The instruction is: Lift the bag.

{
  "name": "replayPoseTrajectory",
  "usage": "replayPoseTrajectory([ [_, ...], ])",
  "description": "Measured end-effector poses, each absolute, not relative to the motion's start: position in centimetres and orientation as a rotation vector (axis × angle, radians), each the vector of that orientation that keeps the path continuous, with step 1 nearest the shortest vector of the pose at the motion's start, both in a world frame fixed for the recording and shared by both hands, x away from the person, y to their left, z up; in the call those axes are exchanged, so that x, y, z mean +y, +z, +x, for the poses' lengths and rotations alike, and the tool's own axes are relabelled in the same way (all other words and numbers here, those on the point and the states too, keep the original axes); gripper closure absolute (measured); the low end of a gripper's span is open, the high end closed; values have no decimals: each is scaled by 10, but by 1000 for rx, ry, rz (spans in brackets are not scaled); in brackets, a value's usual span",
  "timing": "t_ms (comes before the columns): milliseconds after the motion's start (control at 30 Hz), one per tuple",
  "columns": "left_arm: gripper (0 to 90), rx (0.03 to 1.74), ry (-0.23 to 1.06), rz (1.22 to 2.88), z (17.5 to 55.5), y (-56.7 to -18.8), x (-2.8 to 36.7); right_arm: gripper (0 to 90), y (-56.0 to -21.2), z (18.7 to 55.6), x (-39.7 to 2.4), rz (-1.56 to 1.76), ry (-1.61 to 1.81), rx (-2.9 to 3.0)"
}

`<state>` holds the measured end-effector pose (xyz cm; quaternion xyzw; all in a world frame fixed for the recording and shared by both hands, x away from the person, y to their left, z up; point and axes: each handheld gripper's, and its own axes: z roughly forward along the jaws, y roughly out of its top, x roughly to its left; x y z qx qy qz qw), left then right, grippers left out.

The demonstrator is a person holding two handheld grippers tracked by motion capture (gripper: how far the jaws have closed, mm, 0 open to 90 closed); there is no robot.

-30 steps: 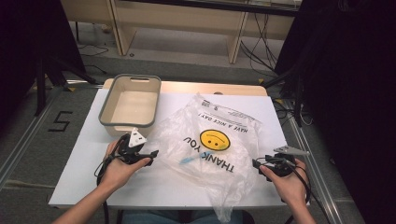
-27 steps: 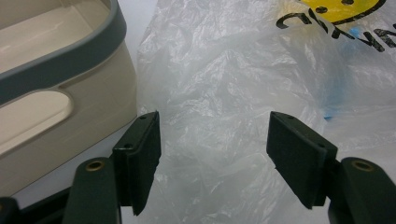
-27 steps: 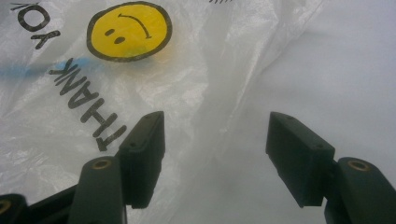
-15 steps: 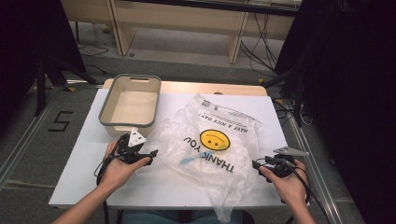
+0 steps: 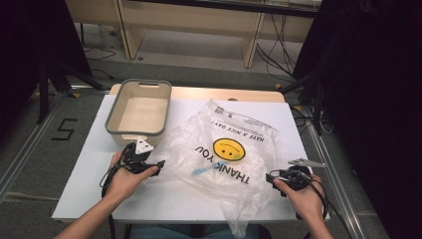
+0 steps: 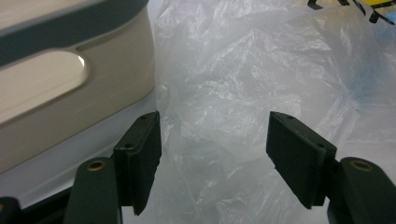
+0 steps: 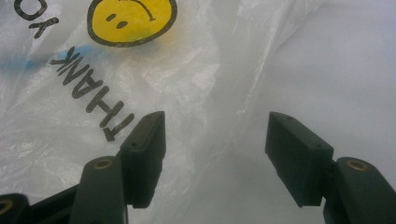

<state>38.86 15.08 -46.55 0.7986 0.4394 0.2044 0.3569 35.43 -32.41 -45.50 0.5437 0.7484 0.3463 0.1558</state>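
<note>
High view: a clear plastic bag (image 5: 224, 159) lies flat and crumpled across the middle of the white table (image 5: 164, 199), printed with a yellow smiley face (image 5: 229, 149) and the words THANK YOU and HAVE A NICE DAY, all reading upside down from the person's side. A small blue thing (image 5: 201, 171) shows through the film near the lettering; what it is cannot be told. At the far left of the table stands a beige bin with a grey rim (image 5: 112, 124), empty inside, its near corner just beside the bag's left edge.

The left gripper (image 5: 158, 165) rests low on the table in the person's left hand (image 5: 124, 179), its tips pointing at the bag's left edge. The right gripper (image 5: 269, 177) sits in the right hand (image 5: 303, 196) at the bag's right edge, pointing inward.

In the left gripper view the two black jaws stand wide apart with nothing clamped; crumpled plastic lies beyond and under the gap, and the bin's side wall with its handle cut-out (image 6: 46, 79) rises at the left. In the right gripper view the jaws are likewise spread wide and hold nothing; the bag's edge runs through the gap, film with the THANK print (image 7: 88, 88) to the left, bare table (image 7: 336, 70) to the right.
</note>
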Motion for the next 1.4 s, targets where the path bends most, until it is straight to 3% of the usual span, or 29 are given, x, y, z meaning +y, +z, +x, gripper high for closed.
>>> replayPoseTrajectory([
  [433,350,1177,433,2145,386,-473,156,475,-469,360,-320,1617,919,2215],
  [833,388,1188,370,2231,387,-482,153,692,-472,361,-314,1573,873,2292],
  [1100,460,1180,329,2266,385,-482,154,890,-473,362,-313,1532,841,2327],
  [1400,625,1169,321,2303,383,-479,151,900,-469,370,-316,1500,838,2316],
])
